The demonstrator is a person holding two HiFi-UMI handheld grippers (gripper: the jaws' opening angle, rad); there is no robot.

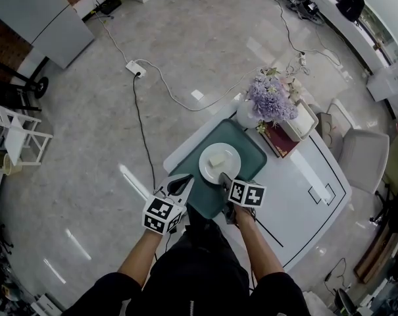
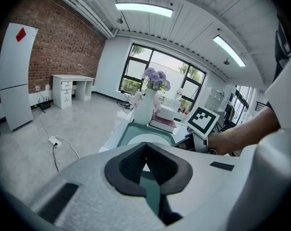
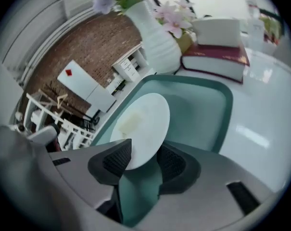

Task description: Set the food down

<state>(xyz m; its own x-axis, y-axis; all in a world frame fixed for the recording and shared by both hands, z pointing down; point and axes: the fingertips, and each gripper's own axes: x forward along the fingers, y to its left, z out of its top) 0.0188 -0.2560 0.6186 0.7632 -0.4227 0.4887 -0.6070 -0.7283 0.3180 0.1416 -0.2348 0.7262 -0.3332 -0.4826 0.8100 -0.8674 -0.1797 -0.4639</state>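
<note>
Straddling plate (image 3: 140, 121) rim, right tongs (image 3: 145, 147) parted, green tray (image 3: 203, 109) beneath

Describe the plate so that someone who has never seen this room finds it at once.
On the white table lies a teal tray, at the end nearest the person. The plate sits in that tray: round, white, with one pale block of food on it. It is the only dish; the vase of purple flowers and red book stand beyond the tray.

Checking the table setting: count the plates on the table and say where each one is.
1. The white plate lies on the green tray, with a pale piece of food on it. No other plate shows.
</note>
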